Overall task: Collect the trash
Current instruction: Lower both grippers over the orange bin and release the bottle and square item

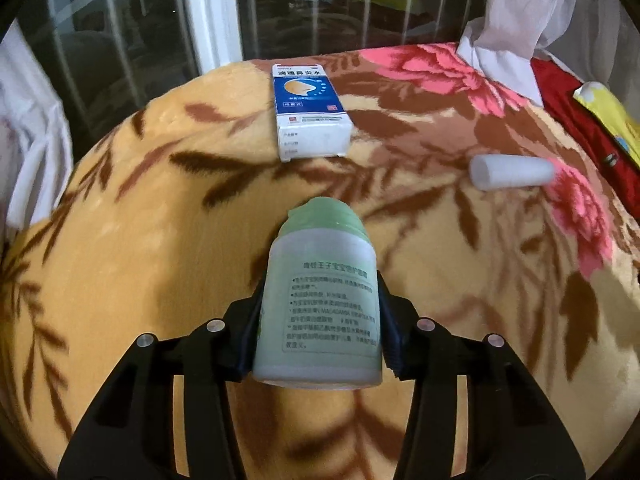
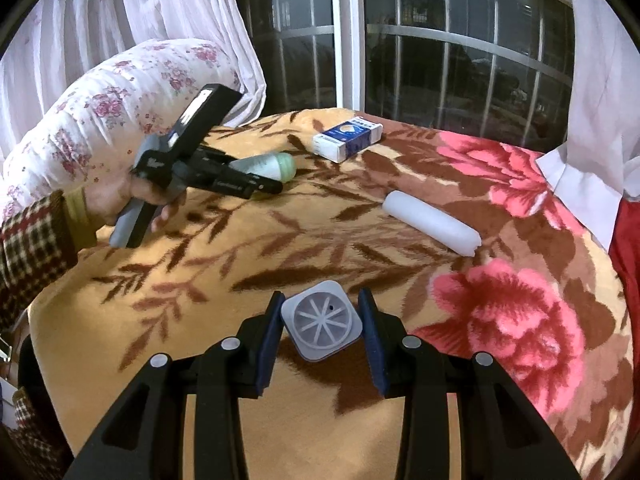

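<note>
Firstly, the left wrist view. The left hand-held gripper point(image 1: 320, 312) is closed on a pale green bottle point(image 1: 320, 300); both pads press its sides, and its long axis points forward along the fingers, the green cap away from the camera. It seems lifted a little above the blanket point(image 1: 140, 260) of the bed, though I cannot tell this for sure. Ahead lies a blue and white medicine box point(image 1: 310, 116), its long axis also running away from the gripper. To the right of it, well apart, lies a white cylinder point(image 1: 512, 172) on its side, its long axis across the view.

Next, the right wrist view. The right hand-held gripper point(image 2: 320, 328) is half open, and a small grey square cap point(image 2: 322, 326) sits between the two pads, flat on the blanket point(image 2: 200, 300), its open side with white spokes facing up. The left pad looks to touch it; on the right a thin gap seems to remain, so I judge it is not yet held. The white cylinder point(image 2: 430, 222) lies ahead to the right, its long axis diagonal, nearer to this hand than to the left one. The medicine box point(image 2: 347, 139) is farther, near the window. At left, the other hand-held gripper point(image 2: 260, 180) holds the bottle point(image 2: 276, 166).
</note>
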Available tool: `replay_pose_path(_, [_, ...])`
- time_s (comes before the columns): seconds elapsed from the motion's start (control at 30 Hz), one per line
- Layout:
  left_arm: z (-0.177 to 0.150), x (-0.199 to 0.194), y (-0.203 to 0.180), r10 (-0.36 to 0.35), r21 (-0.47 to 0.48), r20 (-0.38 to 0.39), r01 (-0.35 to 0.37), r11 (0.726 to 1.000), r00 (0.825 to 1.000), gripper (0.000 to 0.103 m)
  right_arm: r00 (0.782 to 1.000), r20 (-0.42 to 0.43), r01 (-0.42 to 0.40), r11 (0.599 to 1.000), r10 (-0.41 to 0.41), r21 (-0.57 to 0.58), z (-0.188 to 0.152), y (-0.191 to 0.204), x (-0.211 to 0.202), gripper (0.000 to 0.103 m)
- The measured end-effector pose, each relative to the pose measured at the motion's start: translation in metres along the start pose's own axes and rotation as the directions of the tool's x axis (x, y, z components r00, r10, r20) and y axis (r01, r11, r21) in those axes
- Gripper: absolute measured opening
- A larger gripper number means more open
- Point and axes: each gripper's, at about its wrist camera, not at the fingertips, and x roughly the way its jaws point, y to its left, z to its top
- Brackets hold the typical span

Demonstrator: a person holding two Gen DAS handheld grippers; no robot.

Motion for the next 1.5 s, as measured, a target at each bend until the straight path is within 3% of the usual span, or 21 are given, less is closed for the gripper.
replay_pose_path(0.4, [-0.082,-0.129,-0.056,-0.051,-0.03,0.069,0.054,0.998,0.996,0.047,0.999,0.028,-0.024,1.0,0.024,-0.012,-0.023,0.055,-0.065,0.038])
replay_pose_path(0.6, [-0.147,-0.21,-0.098,-0.036,-0.009,0.122,0.037,0.999,0.992,0.047,0.997,0.027,-0.068,0.997,0.069,-0.036,-0.055,0.098,-0.105,0.038])
replay_pose_path(0.73, [-0.198,-0.242,-0.123,-0.006,-0.027,0.129,0.009,1.0,0.992,0.047,0.991,0.005,-0.131,0.991,0.132,-0.036,-0.086,0.133,-0.124,0.038])
replay_pose_path(0.93, [-0.277,-0.254,-0.167,-0.057,-0.019,0.077,0.059,0.998,0.995,0.047,0.976,-0.076,-0.203,0.979,0.203,0.0,-0.141,0.17,-0.126,0.038])
replay_pose_path(1.13, [-0.344,-0.233,-0.193,-0.135,-0.025,-0.068,0.133,0.991,0.989,0.047,0.94,-0.226,-0.254,0.966,0.257,0.041,-0.2,0.202,-0.103,0.038])
replay_pose_path(1.23, [-0.366,-0.221,-0.194,-0.141,-0.035,-0.129,0.138,0.99,0.982,0.047,0.919,-0.291,-0.259,0.964,0.264,0.059,-0.224,0.212,-0.086,0.038])
replay_pose_path(1.5, [-0.396,-0.197,-0.195,-0.168,-0.059,-0.252,0.158,0.986,0.953,0.047,0.903,-0.36,-0.228,0.972,0.234,0.06,-0.241,0.219,-0.066,0.04])
